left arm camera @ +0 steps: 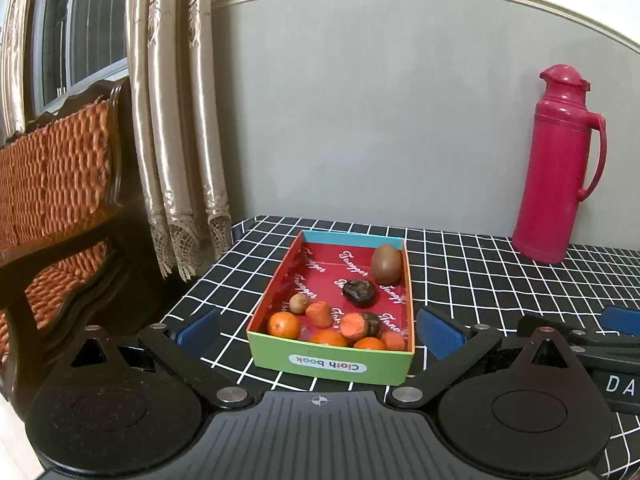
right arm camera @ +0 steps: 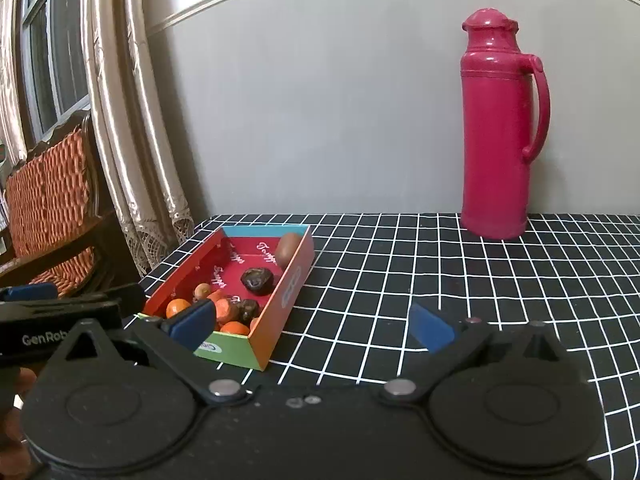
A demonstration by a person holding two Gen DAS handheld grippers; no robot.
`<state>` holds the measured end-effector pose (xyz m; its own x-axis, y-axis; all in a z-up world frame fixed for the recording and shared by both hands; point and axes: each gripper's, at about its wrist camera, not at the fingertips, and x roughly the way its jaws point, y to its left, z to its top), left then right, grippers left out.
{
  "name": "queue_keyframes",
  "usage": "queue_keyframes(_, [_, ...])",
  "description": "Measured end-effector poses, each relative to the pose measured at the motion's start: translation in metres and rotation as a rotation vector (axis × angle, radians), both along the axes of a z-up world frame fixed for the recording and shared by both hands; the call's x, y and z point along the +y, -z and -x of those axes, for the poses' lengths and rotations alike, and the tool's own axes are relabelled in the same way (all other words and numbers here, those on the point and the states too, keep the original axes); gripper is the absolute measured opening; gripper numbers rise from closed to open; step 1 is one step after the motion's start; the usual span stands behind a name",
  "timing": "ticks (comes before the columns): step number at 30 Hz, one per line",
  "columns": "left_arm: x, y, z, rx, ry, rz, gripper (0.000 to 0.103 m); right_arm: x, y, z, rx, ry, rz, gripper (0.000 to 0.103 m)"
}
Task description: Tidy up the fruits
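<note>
Several fruits [left arm camera: 352,312] lie inside the box [left arm camera: 332,364], framed by the left gripper [left arm camera: 320,332], spread wide and empty. From the right wrist, the right gripper [right arm camera: 312,326], equally wide and empty, sits right of the box.

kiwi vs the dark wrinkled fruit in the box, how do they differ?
The kiwi is tan-brown, smooth and egg-shaped, standing tall at the box's far end. The dark wrinkled fruit is near-black, shrivelled and squat, nearer the middle. Both lie loose on the red floor.
</note>
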<state>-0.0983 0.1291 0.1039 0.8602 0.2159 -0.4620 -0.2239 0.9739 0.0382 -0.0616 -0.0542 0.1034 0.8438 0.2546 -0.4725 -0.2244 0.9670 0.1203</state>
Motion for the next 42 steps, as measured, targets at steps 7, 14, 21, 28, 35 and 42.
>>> queue_keyframes(7, [-0.007, -0.001, 0.000, 0.006, 0.002, -0.017, 0.103, -0.003, 0.000, 0.004, -0.001, 0.028, 0.003, 0.103])
queue_keyframes(14, [-0.007, -0.001, -0.001, 0.009, 0.008, -0.025, 0.103, -0.006, 0.001, 0.004, 0.001, 0.041, 0.002, 0.103])
queue_keyframes(21, [-0.001, 0.002, -0.003, 0.015, -0.008, -0.023, 0.103, 0.003, 0.002, 0.001, 0.011, 0.032, 0.019, 0.103])
queue_keyframes(28, [0.006, 0.004, -0.003, 0.019, -0.016, -0.034, 0.103, 0.010, 0.003, -0.004, 0.020, 0.004, 0.029, 0.103])
queue_keyframes(35, [0.007, 0.007, -0.004, 0.026, -0.019, -0.046, 0.103, 0.006, 0.005, -0.006, 0.021, 0.001, 0.021, 0.103])
queue_keyframes(42, [0.004, 0.008, -0.003, 0.032, -0.009, -0.040, 0.103, -0.004, 0.006, -0.004, 0.024, 0.022, 0.012, 0.103])
